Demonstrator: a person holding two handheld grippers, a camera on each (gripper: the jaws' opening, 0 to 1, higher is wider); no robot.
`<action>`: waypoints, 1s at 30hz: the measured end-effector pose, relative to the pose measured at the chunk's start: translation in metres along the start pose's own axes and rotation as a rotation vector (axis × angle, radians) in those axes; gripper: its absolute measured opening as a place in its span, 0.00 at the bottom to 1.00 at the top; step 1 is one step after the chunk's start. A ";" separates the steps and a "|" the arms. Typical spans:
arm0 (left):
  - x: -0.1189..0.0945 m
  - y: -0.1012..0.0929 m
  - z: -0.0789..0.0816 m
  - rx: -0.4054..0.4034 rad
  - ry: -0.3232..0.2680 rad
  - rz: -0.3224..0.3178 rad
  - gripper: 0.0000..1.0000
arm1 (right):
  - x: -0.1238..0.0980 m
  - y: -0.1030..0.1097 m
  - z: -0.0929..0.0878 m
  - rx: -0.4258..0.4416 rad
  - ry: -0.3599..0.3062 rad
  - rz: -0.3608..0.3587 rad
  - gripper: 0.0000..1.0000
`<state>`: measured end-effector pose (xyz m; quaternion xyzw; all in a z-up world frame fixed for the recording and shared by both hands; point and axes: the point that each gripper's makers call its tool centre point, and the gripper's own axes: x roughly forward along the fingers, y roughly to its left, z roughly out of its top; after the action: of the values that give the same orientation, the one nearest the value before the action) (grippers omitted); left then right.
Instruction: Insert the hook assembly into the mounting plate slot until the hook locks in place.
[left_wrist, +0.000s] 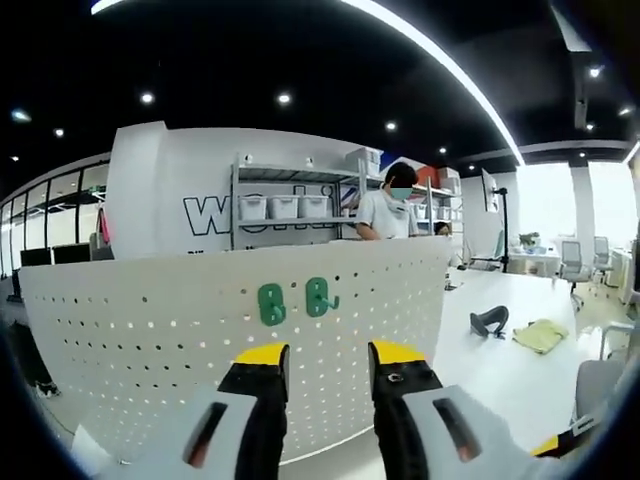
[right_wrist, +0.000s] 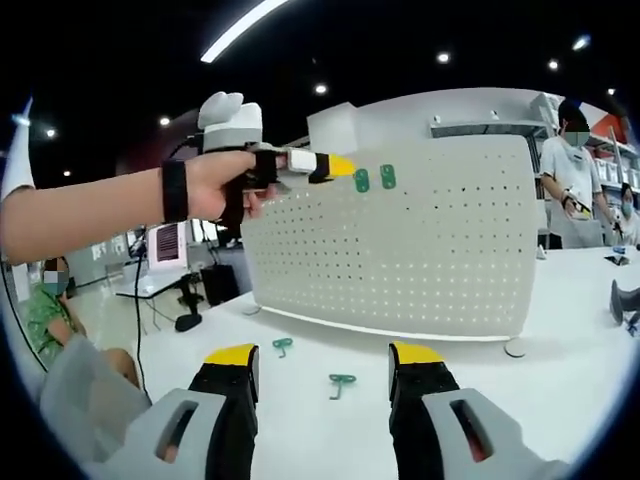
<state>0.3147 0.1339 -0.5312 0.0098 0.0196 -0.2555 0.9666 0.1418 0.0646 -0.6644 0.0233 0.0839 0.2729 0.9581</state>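
Hooks: two green hooks (left_wrist: 295, 300) already sit on the white pegboard (left_wrist: 150, 330), at 12 o'clock above the empty, apart left gripper (left_wrist: 323, 368). Two loose green hooks (right_wrist: 312, 366) lie on the desk (right_wrist: 560, 380) between the apart jaws of the right gripper (right_wrist: 325, 365), judged left to mount.

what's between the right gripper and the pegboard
In the right gripper view, two loose green hooks lie on the white table between the right gripper and the pegboard; otherwise that stretch is bare.
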 end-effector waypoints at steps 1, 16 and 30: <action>-0.002 0.000 -0.001 -0.021 -0.005 -0.002 0.33 | -0.001 0.000 0.003 -0.009 -0.007 -0.004 0.53; -0.039 0.017 -0.036 -0.053 0.040 -0.044 0.33 | -0.007 0.010 0.010 -0.041 0.019 0.007 0.54; -0.057 0.008 -0.064 0.041 0.101 -0.143 0.40 | -0.004 0.021 0.010 -0.061 0.037 -0.009 0.54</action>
<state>0.2671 0.1710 -0.5927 0.0413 0.0638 -0.3235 0.9432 0.1296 0.0806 -0.6517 -0.0112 0.0933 0.2714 0.9579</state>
